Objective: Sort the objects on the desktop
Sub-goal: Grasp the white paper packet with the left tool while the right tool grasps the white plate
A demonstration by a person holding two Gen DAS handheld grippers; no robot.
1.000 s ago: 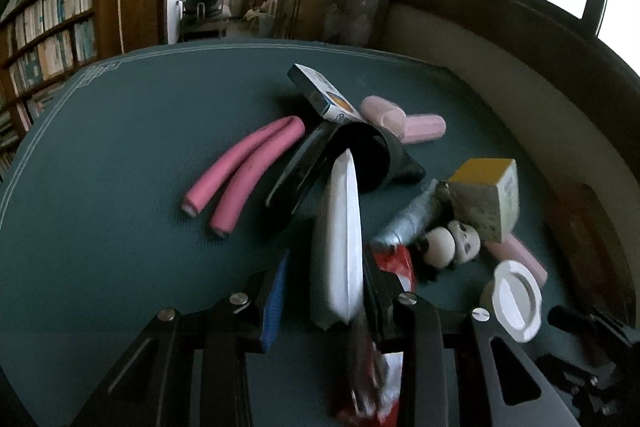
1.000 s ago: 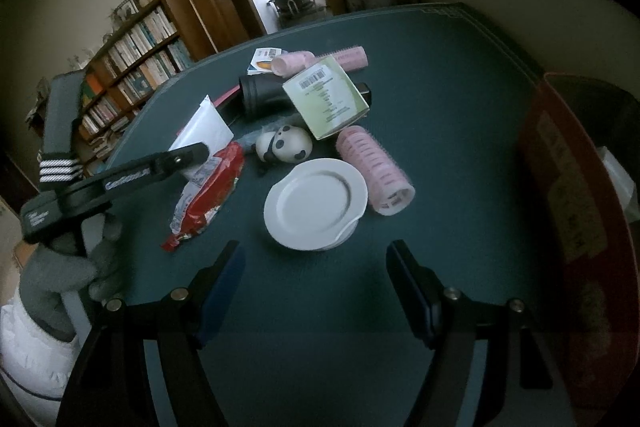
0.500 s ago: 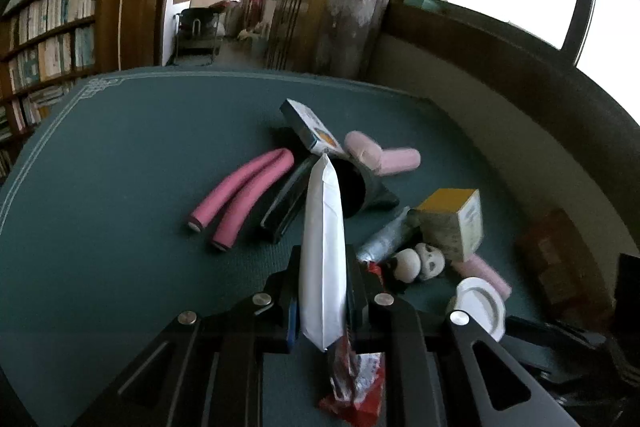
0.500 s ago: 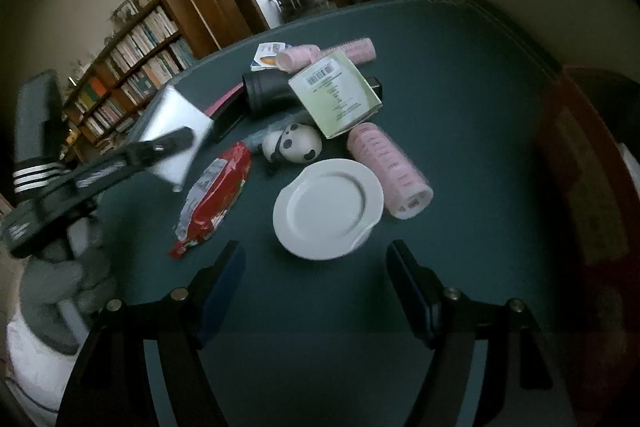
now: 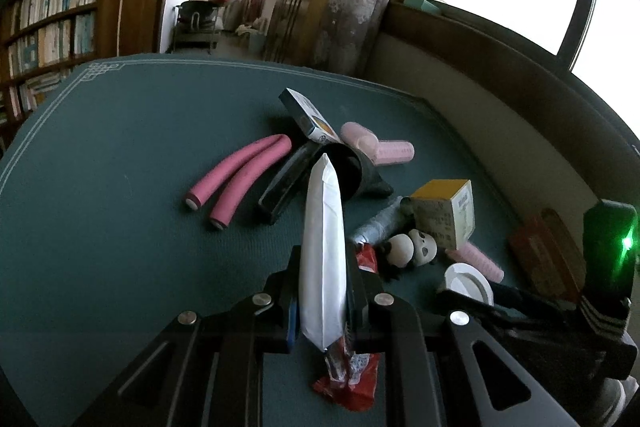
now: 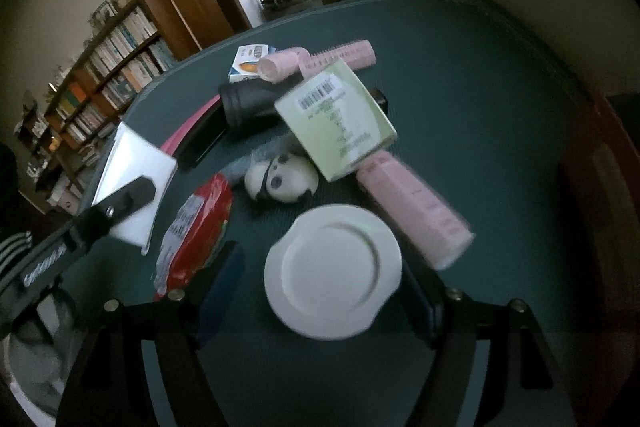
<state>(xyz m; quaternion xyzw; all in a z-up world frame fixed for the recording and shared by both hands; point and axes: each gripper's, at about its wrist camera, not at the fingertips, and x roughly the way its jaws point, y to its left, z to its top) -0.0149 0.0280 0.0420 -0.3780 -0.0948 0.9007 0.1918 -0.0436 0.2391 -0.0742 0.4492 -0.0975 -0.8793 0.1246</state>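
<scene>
White packet (image 5: pixel 322 259): soft, light, likely slippery; clamped edge-on near lower end in left gripper (image 5: pixel 323 301), above table (image 5: pixel 100 167). Right gripper (image 6: pixel 320 291): jaws open, straddling white lid (image 6: pixel 332 271); rigid, grip rim.

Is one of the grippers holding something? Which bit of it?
Yes. The left gripper pinches the white packet near its lower end. The right gripper is open around the white lid, holding nothing.
</scene>
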